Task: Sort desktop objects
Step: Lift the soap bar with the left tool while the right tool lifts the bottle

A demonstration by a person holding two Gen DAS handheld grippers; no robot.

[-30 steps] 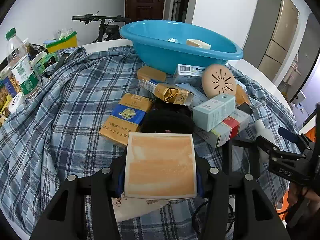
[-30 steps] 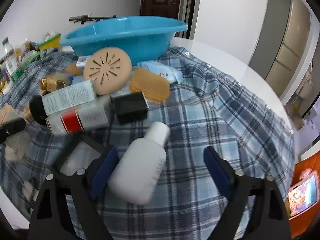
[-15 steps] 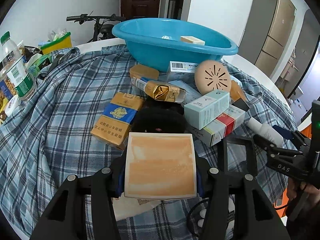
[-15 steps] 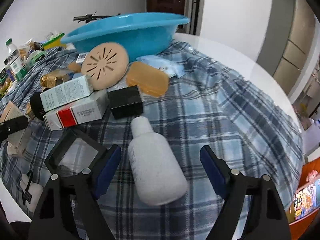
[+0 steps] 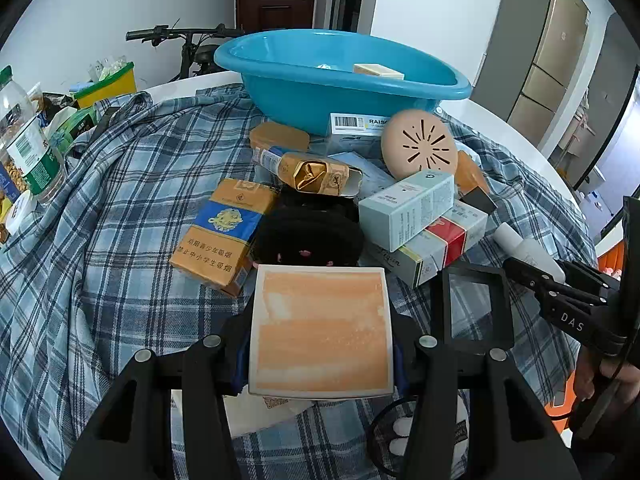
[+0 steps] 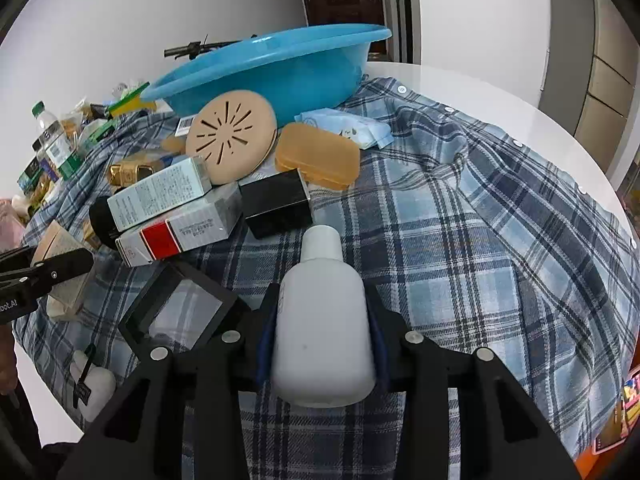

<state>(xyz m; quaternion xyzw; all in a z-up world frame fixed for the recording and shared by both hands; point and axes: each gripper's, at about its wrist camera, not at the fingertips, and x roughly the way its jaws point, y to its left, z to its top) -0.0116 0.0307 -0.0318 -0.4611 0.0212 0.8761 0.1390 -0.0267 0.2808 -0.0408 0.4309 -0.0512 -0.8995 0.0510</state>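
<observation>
My left gripper [image 5: 320,356] is shut on a square white box with an orange face [image 5: 320,320], held just above the plaid cloth. My right gripper [image 6: 322,332] is closing, and its blue pads press both sides of a white plastic bottle [image 6: 322,300] that lies with its cap pointing away. In the left wrist view the same bottle [image 5: 528,250] shows at the right between the black right fingers [image 5: 560,284]. A blue basin [image 5: 280,80] stands at the far side of the table with a pale box [image 5: 378,70] in it.
A pile lies between the grippers and the basin: a gold-and-blue cigarette pack [image 5: 224,232], a pale green box [image 5: 408,208], a red-and-white box [image 6: 180,228], a round beige disc [image 6: 232,140], an amber case [image 6: 316,156]. A black frame [image 6: 180,312] lies left of the bottle. A water bottle [image 5: 28,148] stands far left.
The right jaws have come together from wide apart onto the white bottle, which turned from leaning sideways to lying straight between them. The left gripper and its box have not moved.
</observation>
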